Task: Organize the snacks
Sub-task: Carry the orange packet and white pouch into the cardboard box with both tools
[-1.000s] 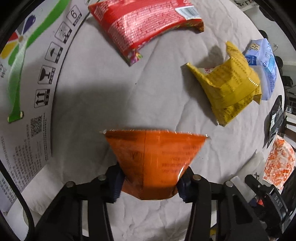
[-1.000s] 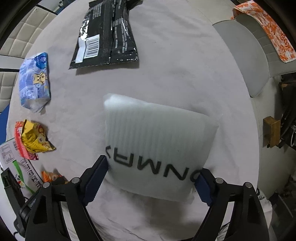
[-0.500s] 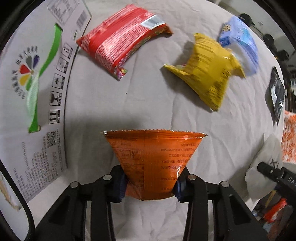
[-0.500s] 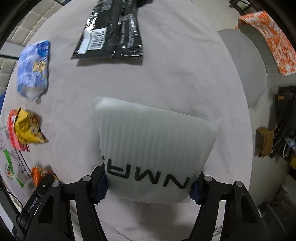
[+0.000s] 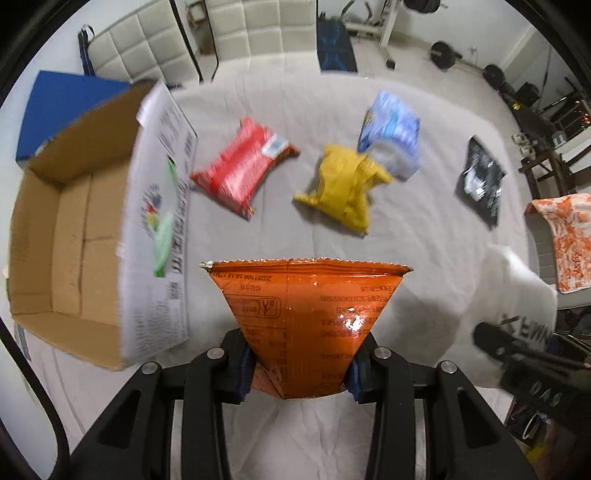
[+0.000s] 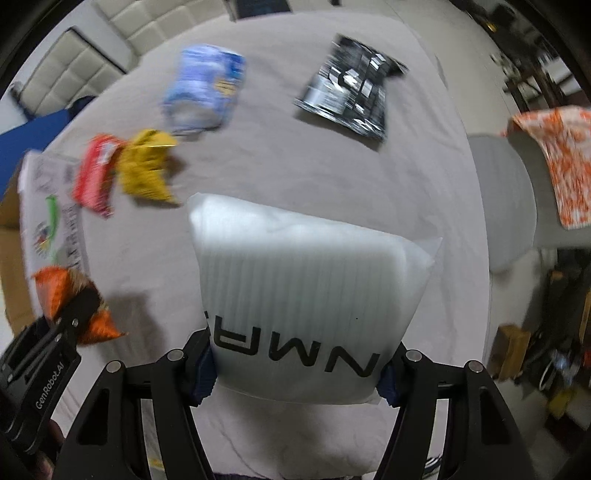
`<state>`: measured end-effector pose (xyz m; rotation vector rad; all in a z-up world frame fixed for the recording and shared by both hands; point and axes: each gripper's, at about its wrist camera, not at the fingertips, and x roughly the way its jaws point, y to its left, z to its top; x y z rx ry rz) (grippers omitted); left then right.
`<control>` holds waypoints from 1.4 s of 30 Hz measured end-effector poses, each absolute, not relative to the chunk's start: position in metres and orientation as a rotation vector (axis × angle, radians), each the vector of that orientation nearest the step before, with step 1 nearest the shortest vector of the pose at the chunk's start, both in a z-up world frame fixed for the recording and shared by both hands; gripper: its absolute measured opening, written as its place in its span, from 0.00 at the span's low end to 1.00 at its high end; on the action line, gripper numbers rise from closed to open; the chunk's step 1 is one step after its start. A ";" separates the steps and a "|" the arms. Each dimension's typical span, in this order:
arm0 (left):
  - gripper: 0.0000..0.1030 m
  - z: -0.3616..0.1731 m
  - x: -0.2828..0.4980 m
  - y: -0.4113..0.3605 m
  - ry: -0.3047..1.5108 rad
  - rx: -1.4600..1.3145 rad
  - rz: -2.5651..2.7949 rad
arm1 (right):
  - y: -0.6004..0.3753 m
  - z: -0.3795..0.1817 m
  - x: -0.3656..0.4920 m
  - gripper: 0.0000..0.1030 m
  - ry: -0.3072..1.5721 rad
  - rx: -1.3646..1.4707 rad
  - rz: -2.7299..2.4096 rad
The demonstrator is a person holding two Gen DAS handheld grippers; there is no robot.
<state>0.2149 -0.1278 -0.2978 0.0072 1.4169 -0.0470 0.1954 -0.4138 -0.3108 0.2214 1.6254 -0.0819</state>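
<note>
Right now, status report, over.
Left gripper shut on orange snack bag. Right gripper shut on white foam pouch. Cardboard box open, nothing blocking.

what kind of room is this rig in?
Likely a home room doubling as a gym: a cloth-covered table strewn with snack packs, padded chairs behind it, and a weight plate and other gym gear on the floor beyond.

Left gripper (image 5: 299, 373): pointing down, jaws clamped tight on the lower end of an orange snack bag (image 5: 306, 325), bag clear of the surface.
Right gripper (image 6: 297, 373): pointing down, jaws pinching the bottom corners of a white pouch (image 6: 306, 295), pads pressed into it.
Relation: side by side, apart.
</note>
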 end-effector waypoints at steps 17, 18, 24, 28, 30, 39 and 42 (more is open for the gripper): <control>0.35 -0.177 0.226 -0.010 1.228 -0.082 -0.124 | -0.242 -0.187 0.208 0.68 1.406 0.136 0.144; 0.35 -0.174 0.231 0.004 1.228 -0.093 -0.126 | -0.230 -0.182 0.210 0.68 1.399 0.131 0.155; 0.35 -0.180 0.265 0.079 1.244 -0.125 -0.100 | -0.147 -0.171 0.235 0.68 1.381 0.106 0.216; 0.35 -0.202 0.287 0.129 1.291 -0.164 -0.088 | -0.088 -0.187 0.262 0.68 1.400 0.085 0.252; 0.35 -0.218 0.297 0.147 1.323 -0.181 -0.088 | -0.064 -0.197 0.273 0.68 1.414 0.069 0.265; 0.35 -0.297 0.339 0.204 1.469 -0.266 -0.099 | 0.013 -0.269 0.325 0.68 1.507 0.020 0.272; 0.35 -0.322 0.354 0.208 1.515 -0.277 -0.115 | 0.028 -0.296 0.337 0.68 1.535 -0.017 0.256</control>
